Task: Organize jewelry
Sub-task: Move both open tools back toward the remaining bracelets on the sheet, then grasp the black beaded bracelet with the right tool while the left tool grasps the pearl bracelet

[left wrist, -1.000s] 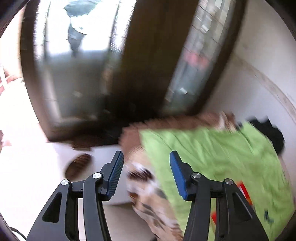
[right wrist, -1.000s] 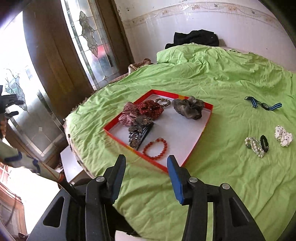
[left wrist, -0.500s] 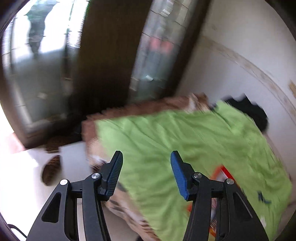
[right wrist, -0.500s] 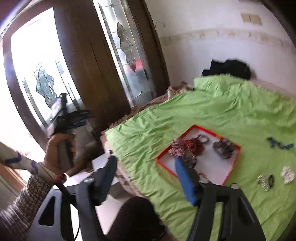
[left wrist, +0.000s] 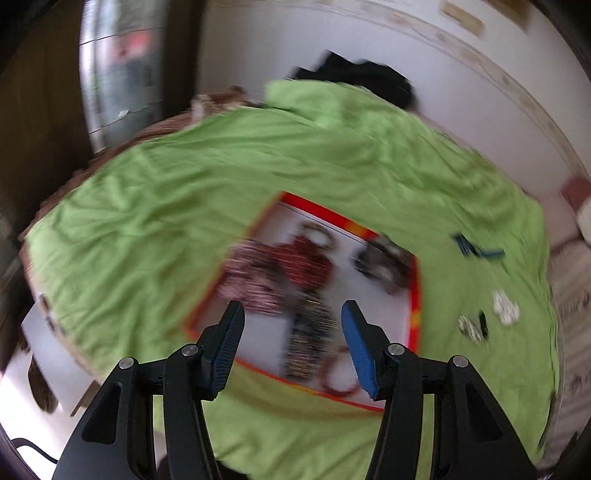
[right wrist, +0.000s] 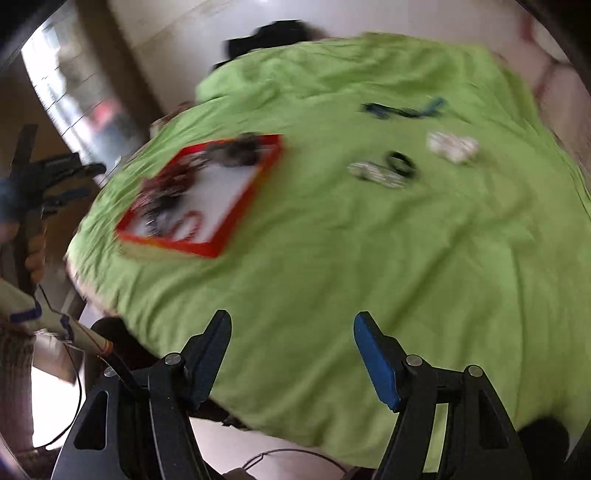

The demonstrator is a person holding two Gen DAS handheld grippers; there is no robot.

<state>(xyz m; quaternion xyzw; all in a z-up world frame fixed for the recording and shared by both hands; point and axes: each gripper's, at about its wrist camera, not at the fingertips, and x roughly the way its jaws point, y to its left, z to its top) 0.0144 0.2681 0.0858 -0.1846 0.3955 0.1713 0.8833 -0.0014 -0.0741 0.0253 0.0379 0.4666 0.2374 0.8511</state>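
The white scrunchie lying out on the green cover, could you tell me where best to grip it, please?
Probably pinch the white scrunchie across its puffy middle, coming straight down from above: it lies flat and soft on the green cover, apart from the black ring nearby.

In the right wrist view the green sheet (right wrist: 332, 277) lies bare across the centre and lower right, open for a pass. The red-rimmed tray (right wrist: 258, 181) blocks the left middle, crowded with blurred jewelry. Small pieces sit near one another at upper right: a pearl bracelet (right wrist: 375, 173), a black ring (right wrist: 400, 162), a white scrunchie (right wrist: 452, 146), a blue strap (right wrist: 402, 110). Dark clothing (right wrist: 273, 35) closes the far edge
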